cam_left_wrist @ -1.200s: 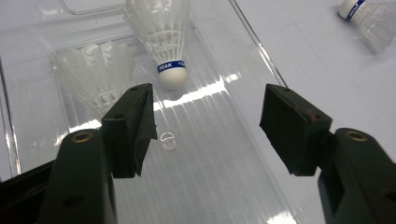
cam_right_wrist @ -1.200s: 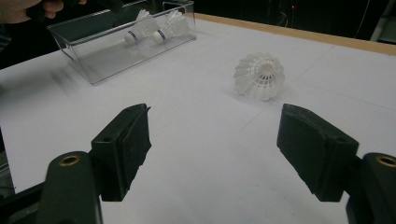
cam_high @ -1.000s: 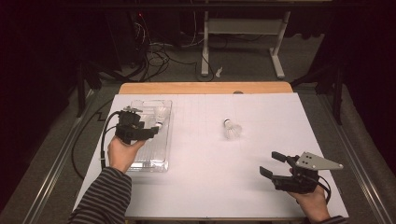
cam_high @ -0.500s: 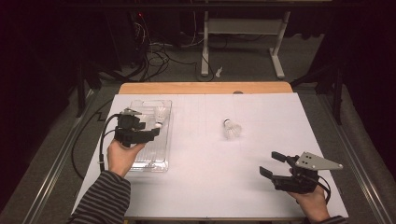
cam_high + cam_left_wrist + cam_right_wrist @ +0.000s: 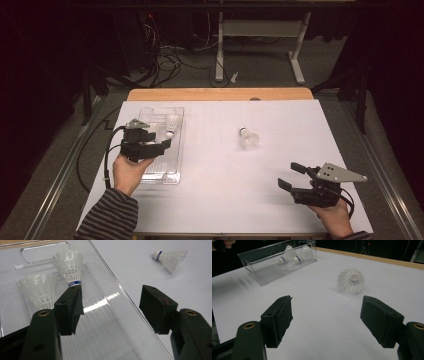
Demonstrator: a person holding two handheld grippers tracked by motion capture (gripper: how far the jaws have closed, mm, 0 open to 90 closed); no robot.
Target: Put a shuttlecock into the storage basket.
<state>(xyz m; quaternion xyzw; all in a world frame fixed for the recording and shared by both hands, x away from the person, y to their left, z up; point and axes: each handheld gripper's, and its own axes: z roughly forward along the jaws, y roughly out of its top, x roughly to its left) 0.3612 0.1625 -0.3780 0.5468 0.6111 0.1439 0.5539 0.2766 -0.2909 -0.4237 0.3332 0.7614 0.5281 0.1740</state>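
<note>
Two shuttlecocks (image 5: 68,266) lie in the clear tray (image 5: 172,172) at far left. A third, loose shuttlecock (image 5: 248,139) lies on the white table (image 5: 225,200), mid-far. Left gripper (image 5: 167,141) hovers over the tray, jaws apart, empty. Right gripper (image 5: 291,176), near right, is also spread and empty. Risk: the feather skirt crushes if pinched there, and the round cork may slip or roll from the jaws.

White shuttlecocks (image 5: 68,267) with blue bands, clear tray (image 5: 172,172), black left gripper (image 5: 161,141), black right gripper (image 5: 291,175) with grey plate, white table (image 5: 225,190), wooden far edge, striped sleeve (image 5: 107,220)
</note>
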